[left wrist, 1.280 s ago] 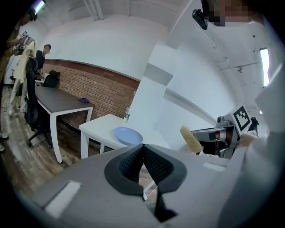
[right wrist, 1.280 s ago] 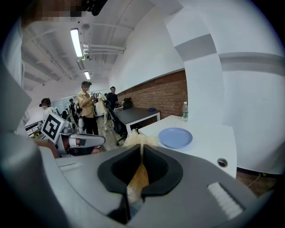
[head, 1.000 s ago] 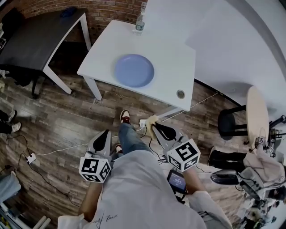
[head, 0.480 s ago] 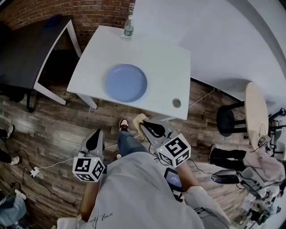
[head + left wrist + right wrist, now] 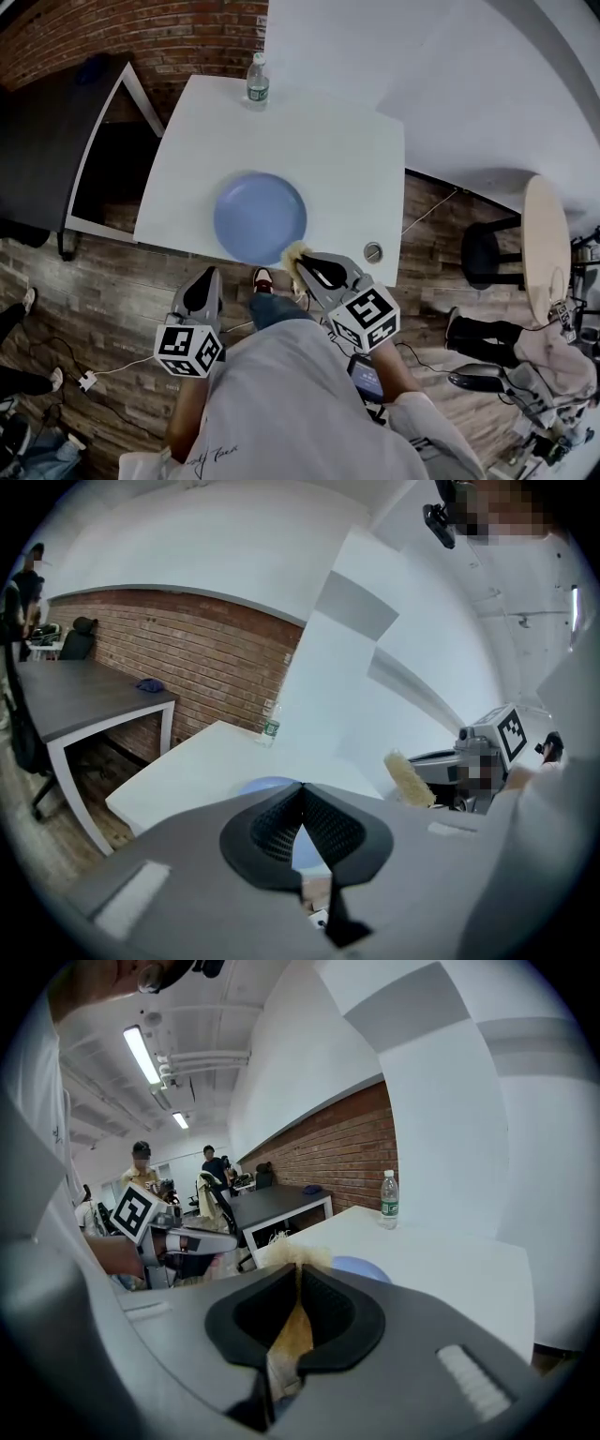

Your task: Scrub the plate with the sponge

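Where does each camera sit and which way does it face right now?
Head view: on the person's head, looking steeply down at white table and plate; shows shirt, left gripper, right gripper.
Left gripper view: on the left gripper, along its shut jaws across the table; shows the right gripper with sponge.
Right gripper view: on the right gripper, along jaws shut on the sponge, toward the table; shows the left gripper.
Shared: both gripper views see plate and bottle.

The right gripper [image 5: 299,1274] pinches a fibrous yellow sponge [image 5: 292,1335] between its dark jaws. Just beyond them, a round blue plate [image 5: 364,1267] lies on a white table [image 5: 450,1260], with a clear plastic water bottle [image 5: 390,1199] upright near the far edge.
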The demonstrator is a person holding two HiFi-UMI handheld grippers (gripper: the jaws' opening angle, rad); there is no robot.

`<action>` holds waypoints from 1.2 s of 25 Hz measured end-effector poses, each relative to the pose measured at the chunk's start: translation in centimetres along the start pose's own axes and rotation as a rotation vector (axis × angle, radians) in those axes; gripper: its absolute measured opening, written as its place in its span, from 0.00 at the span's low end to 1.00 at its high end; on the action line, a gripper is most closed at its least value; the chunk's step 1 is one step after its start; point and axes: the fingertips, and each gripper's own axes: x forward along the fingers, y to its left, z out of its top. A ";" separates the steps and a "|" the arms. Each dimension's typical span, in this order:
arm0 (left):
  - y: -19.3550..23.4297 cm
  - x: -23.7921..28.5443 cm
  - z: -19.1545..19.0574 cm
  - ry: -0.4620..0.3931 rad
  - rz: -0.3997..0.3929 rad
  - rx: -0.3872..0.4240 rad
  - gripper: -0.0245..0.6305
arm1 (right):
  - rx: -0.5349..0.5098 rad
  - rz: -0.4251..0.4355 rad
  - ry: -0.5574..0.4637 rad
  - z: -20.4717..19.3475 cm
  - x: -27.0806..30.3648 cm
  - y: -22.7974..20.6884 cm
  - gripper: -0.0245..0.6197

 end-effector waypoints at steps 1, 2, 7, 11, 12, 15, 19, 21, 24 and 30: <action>0.1 1.2 0.5 0.003 -0.002 0.001 0.04 | 0.008 -0.002 0.002 0.3 0.5 -1.1 0.08; 0.3 2.3 0.9 0.007 -0.003 0.003 0.04 | 0.014 -0.005 0.004 0.5 0.9 -2.1 0.08; 2.0 6.6 1.9 0.039 0.034 0.022 0.04 | 0.055 -0.027 0.030 0.7 3.8 -6.6 0.08; 4.1 8.4 2.1 0.069 0.095 0.029 0.04 | 0.079 -0.045 0.064 0.2 6.1 -9.0 0.08; 4.8 8.6 1.9 0.078 0.111 0.031 0.04 | 0.084 -0.045 0.074 -0.1 6.7 -9.3 0.08; 6.7 9.3 1.1 0.113 0.154 0.037 0.06 | 0.116 -0.072 0.105 -1.1 8.5 -10.5 0.08; 8.9 10.7 -0.5 0.157 0.170 0.013 0.08 | 0.190 -0.190 0.133 -2.5 10.4 -12.8 0.08; 9.9 11.5 -1.3 0.173 0.173 -0.011 0.09 | 0.228 -0.237 0.137 -3.2 11.3 -13.6 0.08; 11.2 13.1 -2.4 0.209 0.168 -0.010 0.12 | 0.295 -0.292 0.145 -4.4 12.6 -14.7 0.07; 12.4 16.4 -5.0 0.312 0.123 -0.001 0.22 | 0.388 -0.367 0.191 -6.4 14.9 -15.7 0.07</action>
